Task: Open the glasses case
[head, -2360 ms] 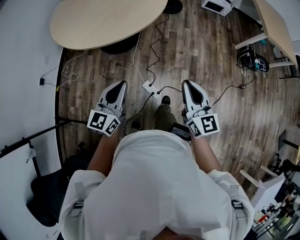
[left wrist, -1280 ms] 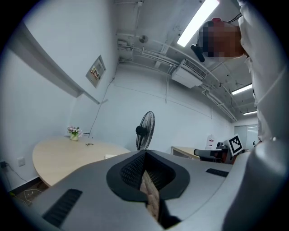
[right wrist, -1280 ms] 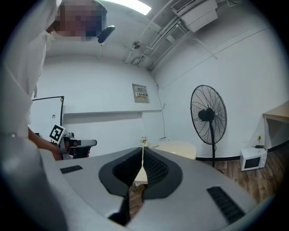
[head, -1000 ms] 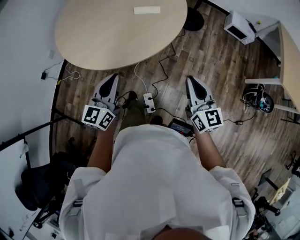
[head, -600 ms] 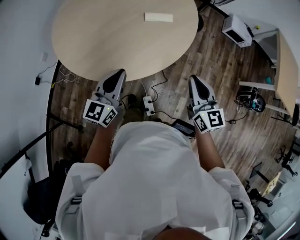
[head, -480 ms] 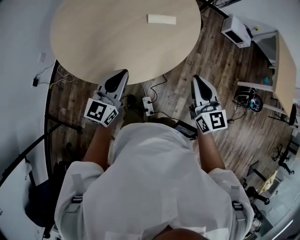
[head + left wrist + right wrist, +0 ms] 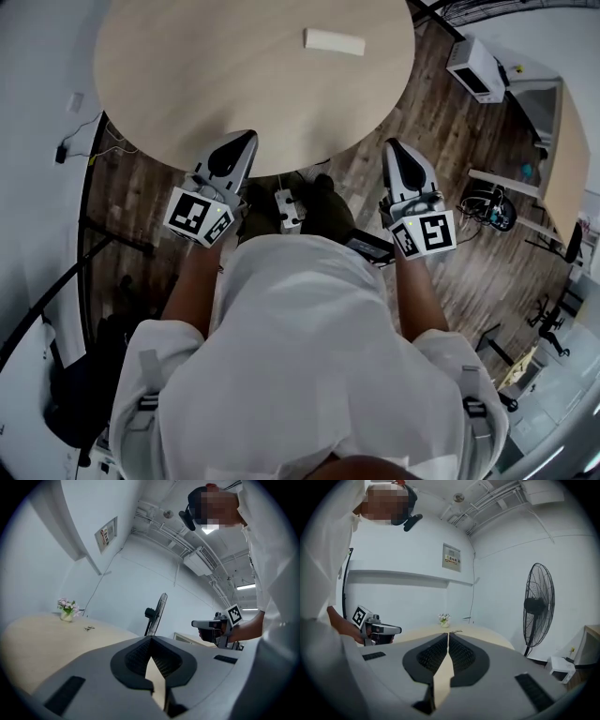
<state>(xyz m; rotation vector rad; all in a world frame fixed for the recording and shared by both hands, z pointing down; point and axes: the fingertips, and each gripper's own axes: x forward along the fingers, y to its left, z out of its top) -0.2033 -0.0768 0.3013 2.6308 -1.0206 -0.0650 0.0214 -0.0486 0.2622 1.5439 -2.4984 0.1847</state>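
- You stood in an office-like workroom.
- A round pale table (image 7: 187, 75) and a second desk (image 7: 560, 169) stood on a wood-plank floor (image 7: 441, 122).
- A power strip (image 7: 284, 208) with cables lay by your feet.
- A pedestal fan (image 7: 539, 605), bare ceiling pipes (image 7: 492, 501) and a wall notice (image 7: 451, 558) surrounded you.

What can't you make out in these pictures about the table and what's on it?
Pale oblong thing on the round table, head view: too small to tell whether it is the glasses case, or whether it is open or shut.
Small dark item on the table, left gripper view: too small to identify.
Wall sign, right gripper view: print too small to read.
Table's far side, head view: cut off by the top edge.
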